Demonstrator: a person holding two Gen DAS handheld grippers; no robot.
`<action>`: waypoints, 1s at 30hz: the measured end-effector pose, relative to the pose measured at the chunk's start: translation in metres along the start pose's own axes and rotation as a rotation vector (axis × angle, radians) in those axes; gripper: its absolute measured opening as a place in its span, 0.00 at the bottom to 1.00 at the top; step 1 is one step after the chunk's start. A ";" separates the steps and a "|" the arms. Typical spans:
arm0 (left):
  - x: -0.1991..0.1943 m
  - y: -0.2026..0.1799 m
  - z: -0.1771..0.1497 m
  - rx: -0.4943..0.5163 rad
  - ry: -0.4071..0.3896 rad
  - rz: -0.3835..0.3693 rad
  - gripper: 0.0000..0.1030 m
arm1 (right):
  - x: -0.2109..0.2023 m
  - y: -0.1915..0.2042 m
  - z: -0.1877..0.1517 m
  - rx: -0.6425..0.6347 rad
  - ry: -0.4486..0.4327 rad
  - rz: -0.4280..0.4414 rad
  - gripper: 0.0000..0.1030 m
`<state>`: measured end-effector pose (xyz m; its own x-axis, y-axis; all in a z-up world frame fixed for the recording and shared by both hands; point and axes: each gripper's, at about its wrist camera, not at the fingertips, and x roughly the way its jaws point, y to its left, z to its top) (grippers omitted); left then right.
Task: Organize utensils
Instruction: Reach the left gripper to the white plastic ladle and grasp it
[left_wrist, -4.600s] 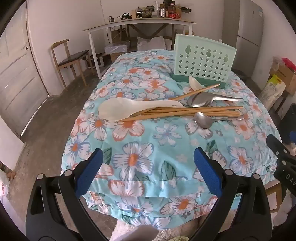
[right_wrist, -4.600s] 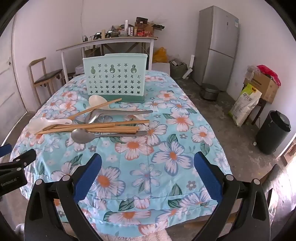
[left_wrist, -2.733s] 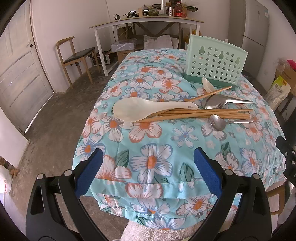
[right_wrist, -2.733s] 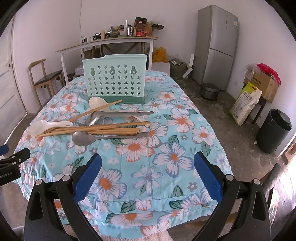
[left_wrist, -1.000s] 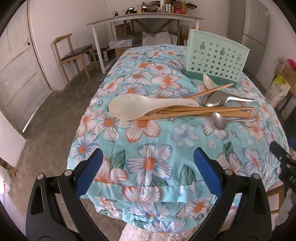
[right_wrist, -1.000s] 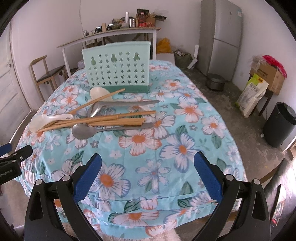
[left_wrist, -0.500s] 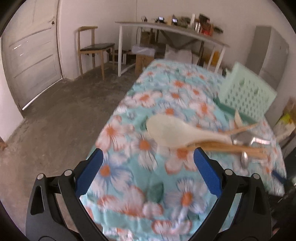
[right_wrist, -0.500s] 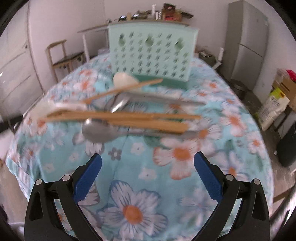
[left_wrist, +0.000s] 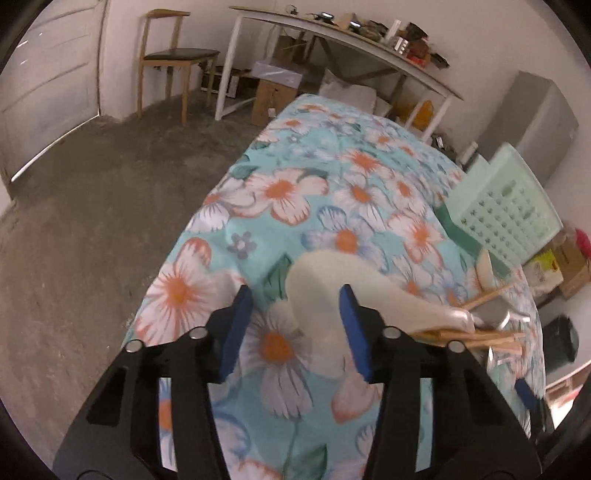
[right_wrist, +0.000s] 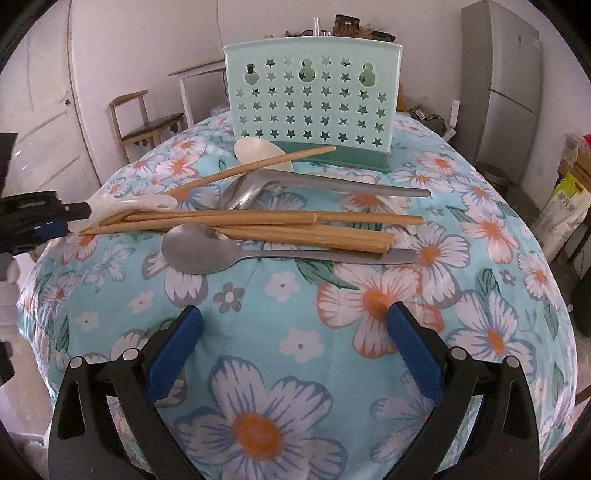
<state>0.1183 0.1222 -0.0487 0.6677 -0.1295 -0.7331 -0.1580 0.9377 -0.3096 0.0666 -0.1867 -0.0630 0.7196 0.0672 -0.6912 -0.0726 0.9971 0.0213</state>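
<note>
Left wrist view: my left gripper (left_wrist: 293, 328) is closing on the bowl of the large white spoon (left_wrist: 332, 291), which lies on the floral tablecloth (left_wrist: 291, 195). The bowl sits partly between the blue pads (left_wrist: 351, 328), but I see no contact on the left pad yet, so I count nothing as gripped. To do this step well, I judge I should centre the bowl between the pads before they meet — it is broad and glossy and may skid sideways. The handle runs toward 3 o'clock into the chopsticks (left_wrist: 476, 336), so I would lift gently and draw it out along its own line, lest the sticks scatter. The mint utensil holder (left_wrist: 506, 206) stands toward 2 o'clock, cut off partly by the lens curve. The picture is blurred; I cannot tell whether the right pad already touches the spoon.

Right wrist view: my right gripper (right_wrist: 293, 343) hangs with its fingers wide apart and empty over the cloth. Ahead at 12 o'clock lie a metal spoon (right_wrist: 207, 251), the chopsticks (right_wrist: 280, 225), a larger metal ladle (right_wrist: 295, 184) and a small white spoon (right_wrist: 258, 151) just before the holder (right_wrist: 314, 96). The left gripper (right_wrist: 44, 221) shows at 9 o'clock, hiding the big spoon's bowl — only the handle (right_wrist: 140, 203) is plain. The holder's compartments are out of sight behind its front wall.
</note>
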 end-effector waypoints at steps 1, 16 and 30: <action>0.002 0.000 0.001 0.001 0.005 -0.005 0.44 | 0.000 0.000 0.000 0.000 -0.002 0.001 0.94; 0.008 0.012 -0.004 -0.108 0.003 -0.123 0.16 | 0.000 -0.002 -0.001 0.016 -0.010 0.008 0.95; -0.059 0.021 0.008 -0.107 -0.232 -0.322 0.02 | -0.024 0.033 0.025 -0.266 -0.046 -0.080 0.69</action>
<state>0.0814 0.1526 -0.0072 0.8401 -0.3227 -0.4360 0.0189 0.8207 -0.5710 0.0647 -0.1541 -0.0275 0.7604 -0.0042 -0.6494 -0.1884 0.9556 -0.2268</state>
